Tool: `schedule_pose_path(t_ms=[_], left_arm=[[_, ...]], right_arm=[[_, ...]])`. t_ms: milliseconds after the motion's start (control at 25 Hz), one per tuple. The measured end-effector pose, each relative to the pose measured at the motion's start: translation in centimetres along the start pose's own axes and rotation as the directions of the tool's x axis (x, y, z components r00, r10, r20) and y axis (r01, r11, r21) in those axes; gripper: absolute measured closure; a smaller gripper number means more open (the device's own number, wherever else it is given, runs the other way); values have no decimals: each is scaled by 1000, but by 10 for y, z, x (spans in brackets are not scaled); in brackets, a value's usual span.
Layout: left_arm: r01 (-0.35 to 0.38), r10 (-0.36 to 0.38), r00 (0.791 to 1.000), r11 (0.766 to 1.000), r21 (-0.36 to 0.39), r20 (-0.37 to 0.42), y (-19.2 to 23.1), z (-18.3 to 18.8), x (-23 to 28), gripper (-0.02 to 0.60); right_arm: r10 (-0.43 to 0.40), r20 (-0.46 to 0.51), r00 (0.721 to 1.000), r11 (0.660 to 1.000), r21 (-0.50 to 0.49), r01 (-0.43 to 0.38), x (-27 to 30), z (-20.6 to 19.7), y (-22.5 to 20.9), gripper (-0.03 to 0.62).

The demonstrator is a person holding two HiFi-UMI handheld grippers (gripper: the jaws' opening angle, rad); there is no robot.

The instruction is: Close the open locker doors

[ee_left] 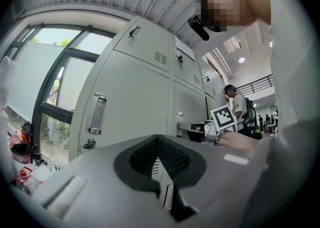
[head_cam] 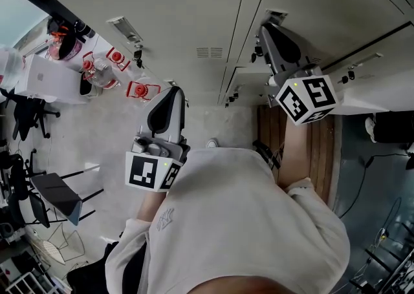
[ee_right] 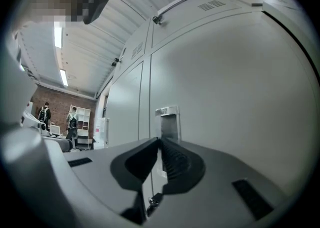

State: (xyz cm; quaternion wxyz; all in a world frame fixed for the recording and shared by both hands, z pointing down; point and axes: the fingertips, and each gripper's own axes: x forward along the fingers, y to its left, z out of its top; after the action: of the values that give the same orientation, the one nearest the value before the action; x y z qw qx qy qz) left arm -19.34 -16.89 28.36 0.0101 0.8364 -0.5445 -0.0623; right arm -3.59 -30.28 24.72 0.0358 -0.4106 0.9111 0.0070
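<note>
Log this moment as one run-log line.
left gripper: shut, empty | right gripper: shut, empty, aimed at door handle | locker door: one ajar, not yet closed

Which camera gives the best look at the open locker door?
The head view: the open locker door juts out from the locker row, seen from above. The left gripper view shows it small and far off. I can't make it out in the right gripper view.

Lockers (head_cam: pixel 194 15): pale grey, plain. Left gripper (head_cam: pixel 172 92) & right gripper (head_cam: pixel 266 31): grey bodies, black ribbed pads, white cubes w/ black square markers. Sweatshirt (head_cam: pixel 246 215): off-white. Floor strip (head_cam: pixel 320 150): brown wood planks. Bottles (head_cam: pixel 103 70): clear w/ red tops.
</note>
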Motion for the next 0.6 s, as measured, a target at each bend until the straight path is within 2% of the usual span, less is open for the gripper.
schedule_pose_path(t_ms=[600], left_arm=[[15,-15,1000,1000,21,11,-9,6,12,580]], right_arm=[[3,19,1000,1000,2,-3,-1,-1,-1,565]])
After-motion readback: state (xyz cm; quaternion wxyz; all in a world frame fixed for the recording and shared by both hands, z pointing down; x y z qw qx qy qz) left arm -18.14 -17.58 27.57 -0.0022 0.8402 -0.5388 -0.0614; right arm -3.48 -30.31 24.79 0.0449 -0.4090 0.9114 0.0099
